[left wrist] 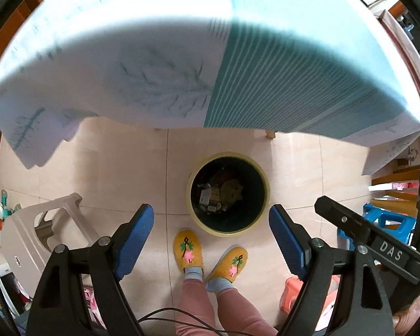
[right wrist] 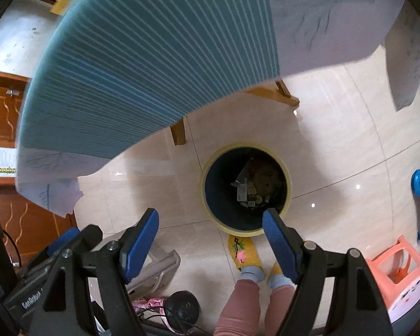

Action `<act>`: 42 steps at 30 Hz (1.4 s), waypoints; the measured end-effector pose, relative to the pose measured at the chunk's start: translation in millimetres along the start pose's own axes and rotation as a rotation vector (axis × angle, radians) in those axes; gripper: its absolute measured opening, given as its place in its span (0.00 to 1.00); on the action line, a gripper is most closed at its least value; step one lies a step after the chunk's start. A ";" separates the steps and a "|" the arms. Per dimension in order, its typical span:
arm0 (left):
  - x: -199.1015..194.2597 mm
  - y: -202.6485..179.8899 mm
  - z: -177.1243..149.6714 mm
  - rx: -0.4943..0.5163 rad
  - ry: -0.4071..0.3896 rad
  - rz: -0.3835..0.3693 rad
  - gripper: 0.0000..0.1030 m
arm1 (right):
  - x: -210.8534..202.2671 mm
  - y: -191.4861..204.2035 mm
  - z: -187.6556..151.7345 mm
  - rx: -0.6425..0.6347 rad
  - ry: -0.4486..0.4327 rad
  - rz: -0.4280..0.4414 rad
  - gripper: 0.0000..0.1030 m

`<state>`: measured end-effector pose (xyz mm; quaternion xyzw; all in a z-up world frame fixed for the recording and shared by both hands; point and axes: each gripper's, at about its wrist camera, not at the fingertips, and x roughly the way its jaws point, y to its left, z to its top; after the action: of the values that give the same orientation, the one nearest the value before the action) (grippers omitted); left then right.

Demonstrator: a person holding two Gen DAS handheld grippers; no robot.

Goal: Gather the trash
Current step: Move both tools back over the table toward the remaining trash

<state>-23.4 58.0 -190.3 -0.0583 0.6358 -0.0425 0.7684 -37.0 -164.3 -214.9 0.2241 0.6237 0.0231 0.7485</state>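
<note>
A round trash bin (left wrist: 195,218) with a pale yellow rim and dark inside stands on the tiled floor, in front of the person's yellow slippers (left wrist: 187,247). Several wrappers and scraps of trash (left wrist: 219,191) lie at its bottom. The bin also shows in the right wrist view (right wrist: 218,218), with the trash (right wrist: 252,187) inside. My left gripper (left wrist: 211,214) is open and empty, held high above the bin's near side. My right gripper (right wrist: 210,218) is open and empty, also high above the bin. The right gripper's body (left wrist: 378,240) shows in the left wrist view.
A table with a white and teal striped cloth (left wrist: 266,64) overhangs the far side; its wooden legs (right wrist: 179,133) stand behind the bin. A grey plastic stool (left wrist: 28,235) lies left, blue (left wrist: 389,221) and pink stools (right wrist: 400,274) right. Cables (right wrist: 165,313) lie near the feet.
</note>
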 end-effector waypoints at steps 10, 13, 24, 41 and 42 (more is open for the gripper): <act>-90.4 -10.1 -3.2 0.037 -0.082 0.016 0.80 | -89.0 29.9 -14.6 -0.146 -0.078 -0.010 0.75; -116.7 -10.6 -4.3 0.035 -0.110 0.021 0.80 | -111.8 37.9 -20.1 -0.183 -0.104 -0.004 0.75; -210.5 -17.2 7.5 0.008 -0.234 0.021 0.80 | -191.8 55.4 -11.5 -0.263 -0.262 0.052 0.75; -277.8 -21.0 30.8 -0.025 -0.345 -0.006 0.80 | -284.0 90.2 15.0 -0.431 -0.493 0.133 0.75; -278.1 -20.1 33.3 -0.018 -0.347 0.005 0.80 | -285.8 91.5 16.1 -0.434 -0.498 0.138 0.75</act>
<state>-42.7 78.1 89.2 -0.0702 0.4943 -0.0240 0.8661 -62.6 -176.8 84.3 0.0999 0.3855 0.1504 0.9049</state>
